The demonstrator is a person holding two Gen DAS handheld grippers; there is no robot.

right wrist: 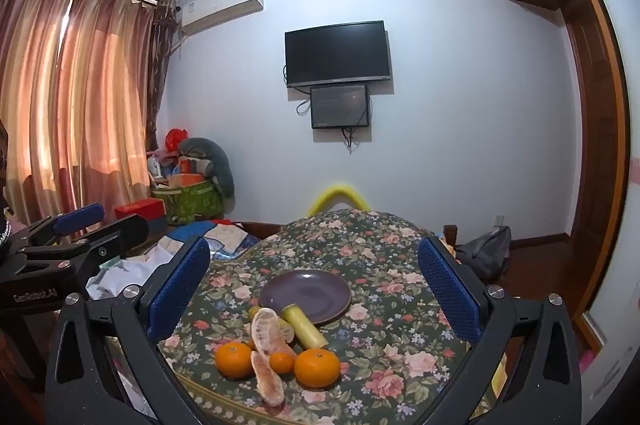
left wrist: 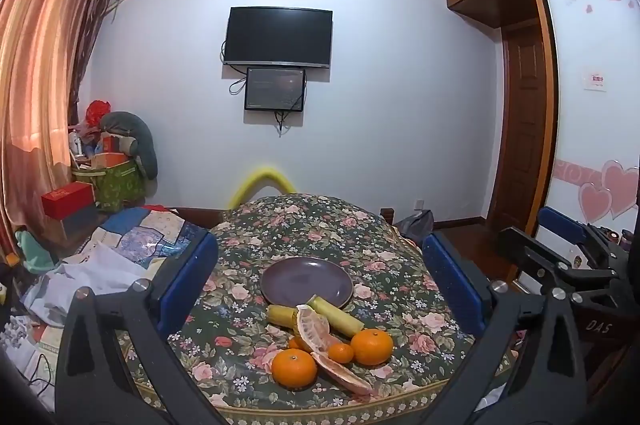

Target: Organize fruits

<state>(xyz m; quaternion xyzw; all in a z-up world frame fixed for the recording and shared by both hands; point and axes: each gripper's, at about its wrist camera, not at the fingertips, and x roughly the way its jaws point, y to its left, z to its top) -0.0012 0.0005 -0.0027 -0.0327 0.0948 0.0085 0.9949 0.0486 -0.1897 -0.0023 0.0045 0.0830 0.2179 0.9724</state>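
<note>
A purple plate (left wrist: pixel 306 281) (right wrist: pixel 306 290) lies empty on a floral-clothed table. In front of it sits a pile of fruit: two big oranges (left wrist: pixel 294 367) (left wrist: pixel 372 346), a small orange (left wrist: pixel 341 352), two peeled pomelo segments (left wrist: pixel 313 325) (left wrist: pixel 344 373), and two yellow-green sugarcane pieces (left wrist: pixel 338 315) (left wrist: pixel 282 314). The same pile shows in the right wrist view, with oranges (right wrist: pixel 234 359) (right wrist: pixel 317 367) and pomelo (right wrist: pixel 269 331). My left gripper (left wrist: pixel 320 285) is open and empty above the pile. My right gripper (right wrist: pixel 314 289) is open and empty too.
The floral table (left wrist: pixel 384 265) has a rounded front edge. A cluttered bed with quilts (left wrist: pixel 132 241) lies to the left. A bag (right wrist: pixel 486 249) sits on the floor at right. Boxes (left wrist: pixel 112 181) stack in the far left corner. The right gripper (left wrist: pixel 568 265) shows in the left view.
</note>
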